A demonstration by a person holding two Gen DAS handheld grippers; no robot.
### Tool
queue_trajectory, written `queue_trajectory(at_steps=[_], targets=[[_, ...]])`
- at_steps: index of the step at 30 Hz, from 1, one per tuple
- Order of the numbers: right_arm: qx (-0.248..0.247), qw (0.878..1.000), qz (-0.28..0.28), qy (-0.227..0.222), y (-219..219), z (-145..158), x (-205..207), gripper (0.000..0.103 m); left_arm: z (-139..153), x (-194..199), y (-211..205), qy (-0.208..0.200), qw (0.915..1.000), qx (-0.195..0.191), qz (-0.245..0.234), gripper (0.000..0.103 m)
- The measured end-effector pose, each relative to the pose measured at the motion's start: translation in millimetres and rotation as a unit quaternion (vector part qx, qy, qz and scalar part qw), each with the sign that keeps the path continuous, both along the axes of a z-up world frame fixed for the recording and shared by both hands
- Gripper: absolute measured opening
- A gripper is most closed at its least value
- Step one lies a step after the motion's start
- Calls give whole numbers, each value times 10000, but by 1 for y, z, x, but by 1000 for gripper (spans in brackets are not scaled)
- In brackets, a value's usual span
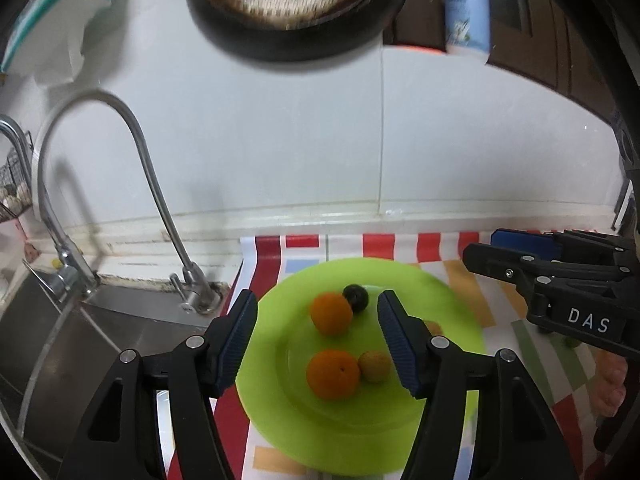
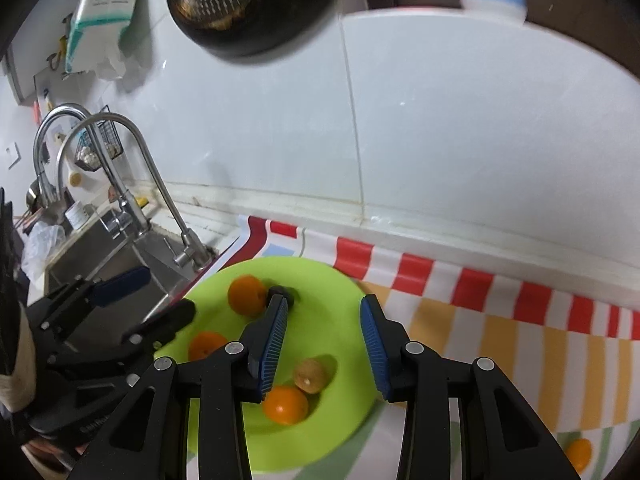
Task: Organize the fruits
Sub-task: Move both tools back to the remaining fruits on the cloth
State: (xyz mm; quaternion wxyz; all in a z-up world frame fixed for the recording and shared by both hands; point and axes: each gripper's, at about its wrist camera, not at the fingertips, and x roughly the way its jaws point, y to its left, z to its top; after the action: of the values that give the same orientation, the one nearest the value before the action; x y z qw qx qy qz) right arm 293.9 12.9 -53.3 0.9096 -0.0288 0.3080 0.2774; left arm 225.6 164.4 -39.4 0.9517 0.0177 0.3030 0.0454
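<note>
**Fruit on plate, one orange out**

Left gripper [image 1: 318, 336] hovered over the plate [image 1: 452, 308], jaws wide, empty. Plate held oranges [image 1: 331, 313], a dark fruit [image 1: 355, 297], a tan fruit [image 1: 374, 366]. Right gripper [image 2: 324, 340] likewise open, empty. A stray orange [image 2: 579, 453] lay on the table, far right; likely next pick.

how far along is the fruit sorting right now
Mostly done: oranges, a dark fruit and a tan fruit sit on the green plate. Both the left gripper and right gripper are open, empty. One orange fruit remains on the mat.
</note>
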Motion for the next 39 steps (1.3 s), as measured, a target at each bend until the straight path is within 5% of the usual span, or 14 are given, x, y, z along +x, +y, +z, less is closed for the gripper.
queue_trajectory(at_steps=[20, 27, 39], targets=[[58, 9919, -808, -984, -84, 64, -84, 62, 56, -55, -66, -630, 9965, -227, -509, 75], [60, 9880, -1213, -957, -123, 64, -100, 62, 59, -66, -102, -770, 9941, 52, -759, 85], [-148, 9770, -1955, -839, -175, 47, -119, 62, 47, -63, -146, -685, 9892, 113, -1291, 87]])
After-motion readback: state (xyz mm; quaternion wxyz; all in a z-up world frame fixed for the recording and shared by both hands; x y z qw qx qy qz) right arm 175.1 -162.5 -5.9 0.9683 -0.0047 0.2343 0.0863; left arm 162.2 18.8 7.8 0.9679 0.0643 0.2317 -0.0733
